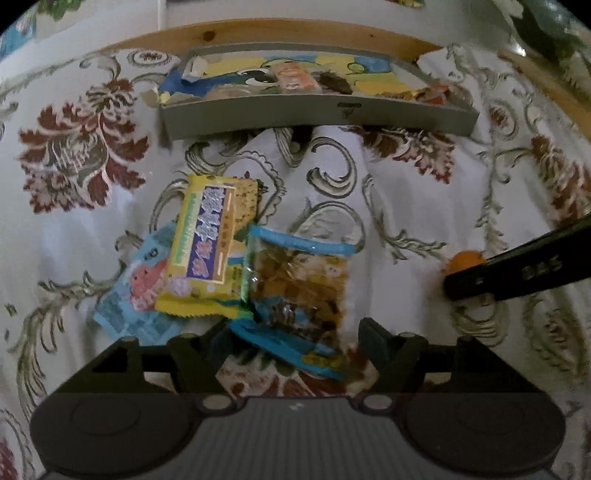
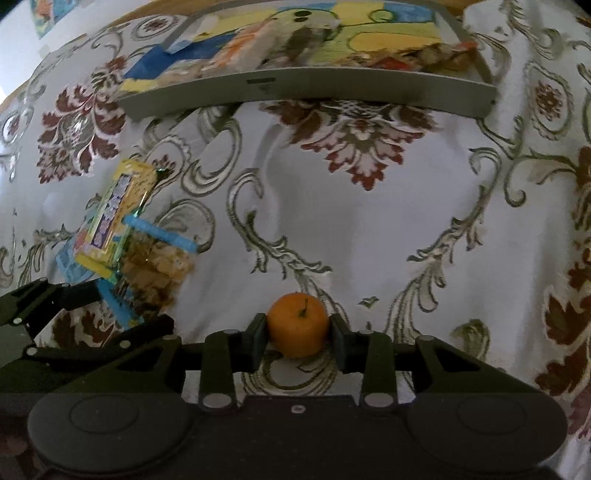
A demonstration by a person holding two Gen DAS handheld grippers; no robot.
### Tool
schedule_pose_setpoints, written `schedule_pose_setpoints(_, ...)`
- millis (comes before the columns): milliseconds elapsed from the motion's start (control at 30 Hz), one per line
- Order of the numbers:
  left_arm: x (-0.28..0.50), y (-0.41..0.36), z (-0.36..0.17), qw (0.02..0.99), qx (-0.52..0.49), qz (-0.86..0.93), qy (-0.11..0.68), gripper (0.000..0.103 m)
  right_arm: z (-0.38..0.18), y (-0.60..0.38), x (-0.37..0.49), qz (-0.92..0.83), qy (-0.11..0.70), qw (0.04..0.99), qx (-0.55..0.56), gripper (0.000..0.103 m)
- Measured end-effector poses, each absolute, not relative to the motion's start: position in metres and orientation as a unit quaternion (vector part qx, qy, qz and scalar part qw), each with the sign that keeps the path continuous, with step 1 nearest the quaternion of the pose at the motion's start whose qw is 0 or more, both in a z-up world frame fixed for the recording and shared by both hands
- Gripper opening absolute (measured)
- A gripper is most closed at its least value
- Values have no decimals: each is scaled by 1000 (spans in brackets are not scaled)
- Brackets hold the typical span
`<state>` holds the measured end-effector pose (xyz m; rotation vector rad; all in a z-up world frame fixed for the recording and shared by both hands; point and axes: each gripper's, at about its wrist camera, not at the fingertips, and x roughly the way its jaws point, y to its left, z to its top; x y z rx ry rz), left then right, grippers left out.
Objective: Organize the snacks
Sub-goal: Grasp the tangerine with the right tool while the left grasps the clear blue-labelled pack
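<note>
Snack packets in a small overlapping heap on the floral tablecloth (image 2: 369,229), with the grey tray (image 1: 317,118) taken as landmark. Nearest the tray lies the yellow packet (image 1: 207,243), long axis pointing roughly toward the tray's front wall; its lower end rests on the pale blue packet (image 1: 136,295), which spreads out on the side away from the tray. Touching the yellow packet's edge is the clear packet with blue seals (image 1: 295,288), holding brown pieces; it is the member of the heap farthest from the tray on that side. The left gripper (image 1: 291,347) stands over this clear packet, its fingers apart, one on either side of the packet's lower sealed end; whether either finger touches the wrapper cannot be told.

Orange fruit (image 2: 298,325), round with a short stem, sits well in front of the tray's front wall, apart from the heap. The right gripper (image 2: 298,332) has its fingers closed against the fruit's two sides, each pad touching the peel. In the left wrist view the same fruit (image 1: 466,259) shows only as a sliver behind a dark finger of the right gripper.

Tray interior: a colourful printed liner in yellow, blue and green, with several packets already lying on it, among them an orange-toned one (image 1: 295,79) near the middle and others bunched at one end. Beyond the tray's far wall runs a wooden edge (image 1: 280,31)
</note>
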<state>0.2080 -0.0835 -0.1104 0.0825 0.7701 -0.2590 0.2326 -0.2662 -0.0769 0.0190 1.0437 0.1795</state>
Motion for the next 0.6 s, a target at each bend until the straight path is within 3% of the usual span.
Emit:
schedule_pose_setpoints(300, 206, -107, -116, 918, 119, -121, 358, 72, -72, -262, 235, 95, 493, 864, 19, 38)
schedule_pose_setpoints(600, 190, -103, -108, 908, 75, -123, 394, 68, -67, -256, 234, 111, 492, 863, 13, 38)
